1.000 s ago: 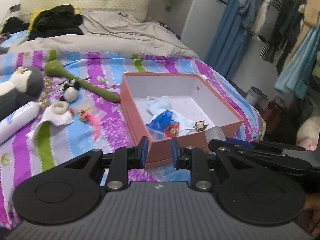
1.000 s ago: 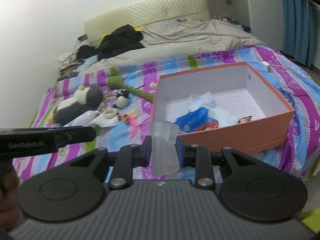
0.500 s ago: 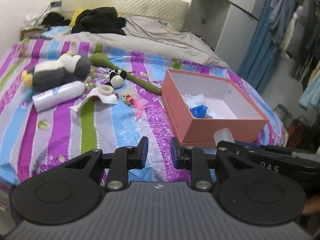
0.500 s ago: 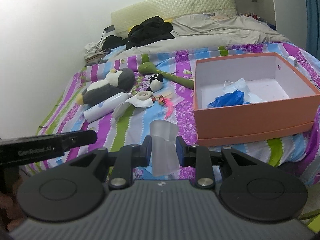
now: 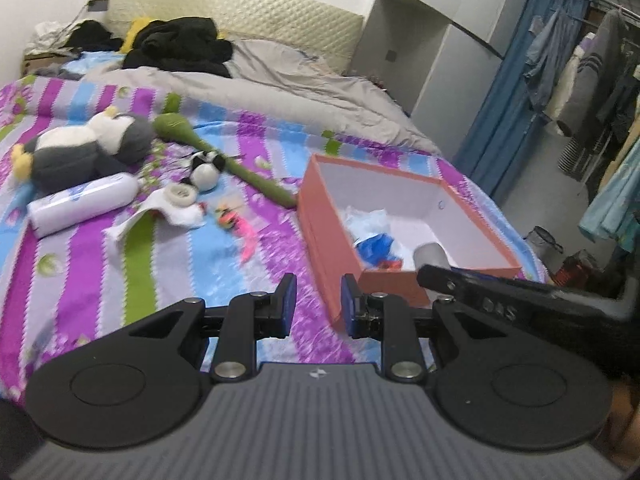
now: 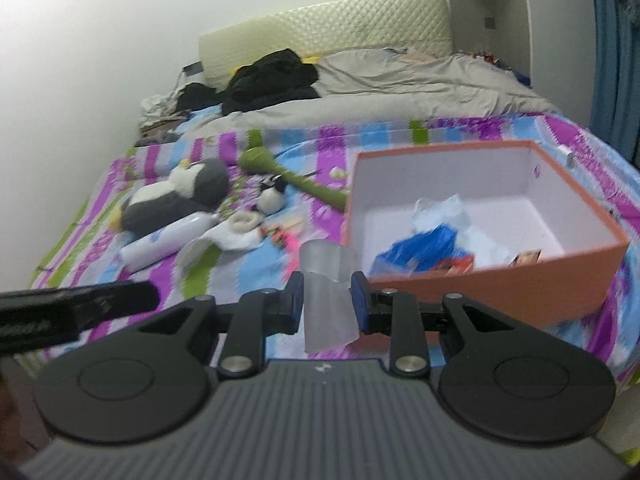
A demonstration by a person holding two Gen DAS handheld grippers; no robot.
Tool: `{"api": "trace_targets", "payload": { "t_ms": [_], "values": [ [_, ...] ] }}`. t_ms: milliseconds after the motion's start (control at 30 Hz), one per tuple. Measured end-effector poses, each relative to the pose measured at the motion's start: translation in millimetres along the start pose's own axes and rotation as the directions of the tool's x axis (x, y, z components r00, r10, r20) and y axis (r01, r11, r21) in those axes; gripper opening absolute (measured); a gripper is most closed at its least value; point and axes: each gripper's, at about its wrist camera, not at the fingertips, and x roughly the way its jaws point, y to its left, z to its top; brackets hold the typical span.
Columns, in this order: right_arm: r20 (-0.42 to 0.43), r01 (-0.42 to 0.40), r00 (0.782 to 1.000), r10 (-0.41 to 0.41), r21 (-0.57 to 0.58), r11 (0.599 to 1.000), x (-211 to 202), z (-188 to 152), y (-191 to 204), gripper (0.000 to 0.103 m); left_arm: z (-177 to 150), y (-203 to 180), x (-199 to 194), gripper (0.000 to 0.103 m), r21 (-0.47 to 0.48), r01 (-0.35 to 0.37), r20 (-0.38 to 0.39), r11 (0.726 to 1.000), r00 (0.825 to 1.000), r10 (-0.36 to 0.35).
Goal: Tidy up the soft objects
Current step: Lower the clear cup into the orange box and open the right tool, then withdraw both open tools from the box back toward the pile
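My right gripper point(image 6: 327, 301) is shut on a frosted translucent soft piece point(image 6: 328, 268), held upright before the orange box point(image 6: 500, 280). The box sits on the striped bedspread and holds a blue bag point(image 6: 420, 246) and crumpled pale plastic point(image 6: 444, 210). My left gripper point(image 5: 317, 306) hovers over the bedspread left of the box's near corner point(image 5: 332, 232), open a little with nothing between its pads. Left of the box lie a penguin plush point(image 5: 88, 148), a small panda plush point(image 5: 205, 168), a long green plush point(image 5: 240, 168) and a pink toy point(image 5: 244, 236).
A white roll point(image 5: 80, 204) and a white cloth with a tape ring point(image 5: 176, 204) lie near the plushes. Black clothes point(image 5: 180, 44) and a grey duvet point(image 5: 280, 88) fill the far bed. A wardrobe and hanging clothes point(image 5: 580, 64) stand right.
Both grippers drew back from the box, then came part of the way forward again, so more of the bed shows. The right grip on the translucent piece is unchanged.
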Motion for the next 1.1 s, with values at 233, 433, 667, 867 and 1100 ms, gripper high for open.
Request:
{"api": "trace_targets", "payload": {
  "t_ms": [233, 433, 667, 867, 1100],
  "values": [
    [-0.087, 0.055, 0.995, -0.056, -0.005, 0.998, 58.2, 39.2, -34.5, 0.030, 32.4, -12.7, 47.1, 0.028, 0.046, 0.039, -0.051, 0.998, 0.998, -0.037],
    [-0.221, 0.096, 0.972, -0.084, 0.042, 0.995, 110.8, 46.5, -57.9, 0.030, 37.0, -8.6, 86.2, 0.028, 0.055, 0.012, -0.137, 0.998, 0.991, -0.004],
    [-0.281, 0.143, 0.951, -0.125, 0.043, 0.989, 133.9, 48.1, -71.8, 0.035, 31.5, 6.8, 92.5, 0.028, 0.026, 0.000, -0.154, 1.000, 0.988, 0.004],
    [-0.250, 0.140, 0.961, -0.122, 0.055, 0.989, 120.6, 49.3, -72.4, 0.078, 30.1, 12.8, 84.6, 0.028, 0.008, -0.008, -0.140, 1.000, 0.990, 0.009],
    [-0.193, 0.094, 0.978, -0.082, 0.053, 0.994, 88.9, 45.7, -59.2, 0.078, 27.1, 9.5, 71.0, 0.033, 0.016, -0.014, -0.112, 1.000, 0.994, 0.016]
  ]
}}
